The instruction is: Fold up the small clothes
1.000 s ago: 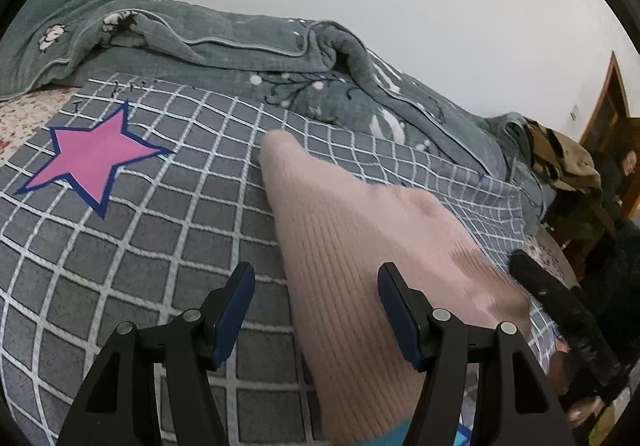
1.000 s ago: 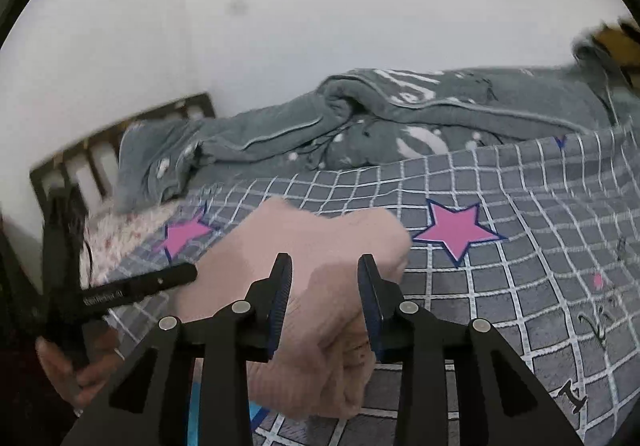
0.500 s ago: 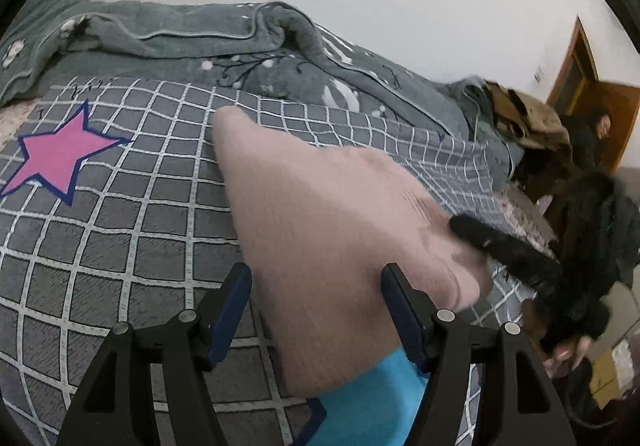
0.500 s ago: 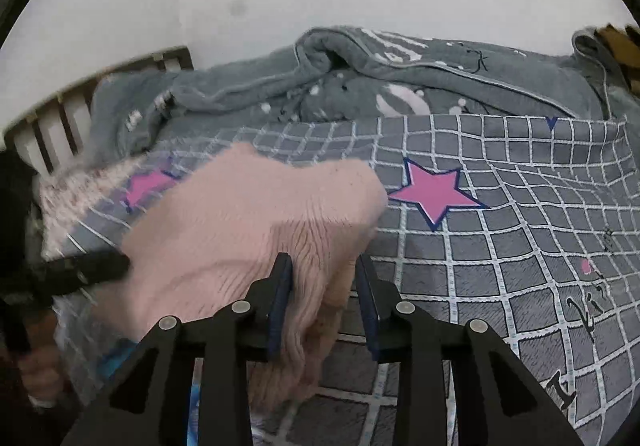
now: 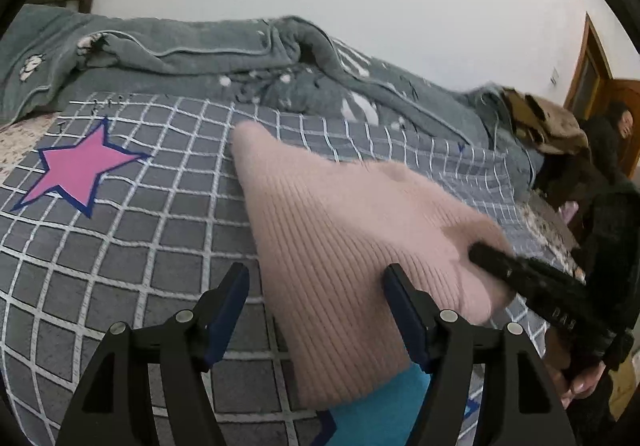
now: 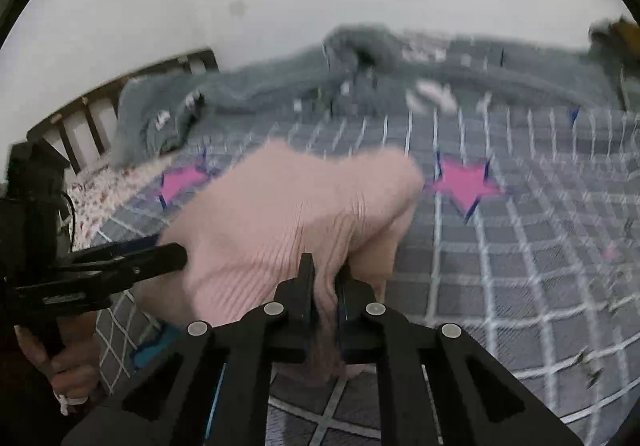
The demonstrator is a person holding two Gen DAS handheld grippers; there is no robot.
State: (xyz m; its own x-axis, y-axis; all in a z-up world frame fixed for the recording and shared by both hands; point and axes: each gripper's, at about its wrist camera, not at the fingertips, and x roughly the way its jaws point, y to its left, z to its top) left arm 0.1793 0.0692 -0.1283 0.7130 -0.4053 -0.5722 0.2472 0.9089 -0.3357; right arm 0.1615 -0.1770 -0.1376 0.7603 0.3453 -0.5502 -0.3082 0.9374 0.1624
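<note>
A pink ribbed knit garment (image 5: pixel 344 230) lies on the grey checked bedspread (image 5: pixel 132 246), its near end raised off the bed. My left gripper (image 5: pixel 316 304) stands open over the garment's near edge; the knit lies between its blue pads without being pressed. My right gripper (image 6: pixel 324 286) is shut on a bunched fold of the pink knit garment (image 6: pixel 280 213). In the left wrist view its black tip (image 5: pixel 504 266) shows at the garment's right corner. The left gripper's black fingers (image 6: pixel 160 258) reach the garment's left side in the blurred right wrist view.
A turquoise patch (image 5: pixel 380 410) shows under the garment's near end. A rumpled grey blanket (image 5: pixel 200 53) runs along the wall. Pink stars (image 5: pixel 80 169) mark the bedspread. A brown clothes heap (image 5: pixel 548 121) and a person (image 5: pixel 612 141) by a wooden door are at the right.
My right gripper's jaws have closed on a fold of the pink knit. The garment has shifted slightly on the bed. The left gripper stays open around its near edge.
</note>
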